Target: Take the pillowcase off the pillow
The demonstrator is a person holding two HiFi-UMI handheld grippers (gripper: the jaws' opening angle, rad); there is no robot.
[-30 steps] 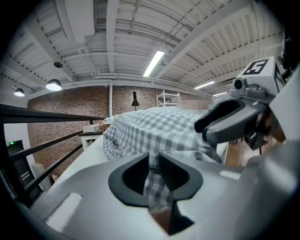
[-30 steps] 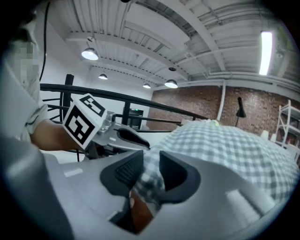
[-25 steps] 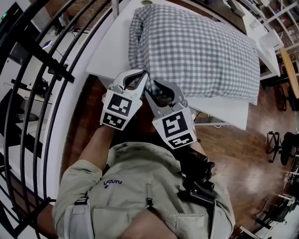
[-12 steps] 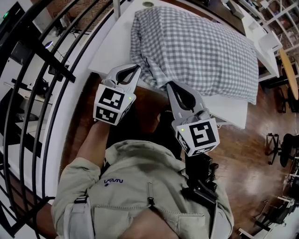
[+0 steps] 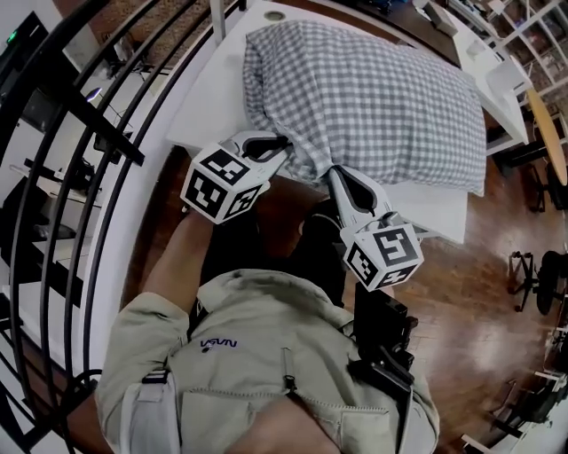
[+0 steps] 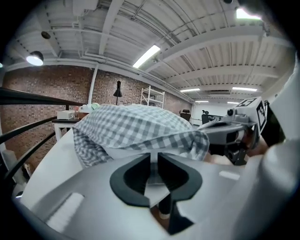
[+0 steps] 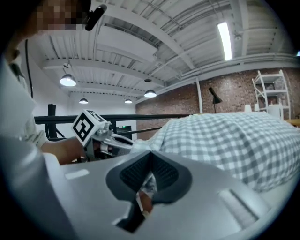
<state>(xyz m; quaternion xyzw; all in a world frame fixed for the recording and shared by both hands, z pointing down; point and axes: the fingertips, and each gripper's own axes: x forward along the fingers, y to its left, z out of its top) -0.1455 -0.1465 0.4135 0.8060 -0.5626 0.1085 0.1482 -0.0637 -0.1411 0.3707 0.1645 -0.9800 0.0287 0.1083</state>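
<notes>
Grey-and-white checked pillowcase (image 5: 373,89) lies at twelve o'clock from the person, on a white table (image 5: 206,102). It is plump all over and the pillow inside is wholly covered. By my reckoning the stripping has only begun, and this is the step of getting hold of the open end.

The right gripper (image 5: 338,172), at six o'clock on the cloth's near edge, is clenched on a pinch of the checked fabric. The left gripper (image 5: 277,146), at the seven o'clock corner, has just been easing its jaws apart to a narrow slit. Only a pale strip shows in that slit, with no checked cloth that I can make out, so it seems to have let go.

Next, I judge, the left needs a fresh bite on the hem beside the right. Then both can draw the cloth toward the person, off the filling.

Wood floor (image 5: 497,266) spreads at three o'clock, with a black railing (image 5: 80,115) at nine and shelves (image 5: 532,27) at two. A brick wall (image 6: 47,89) and strip lights (image 6: 146,55) show beyond.
</notes>
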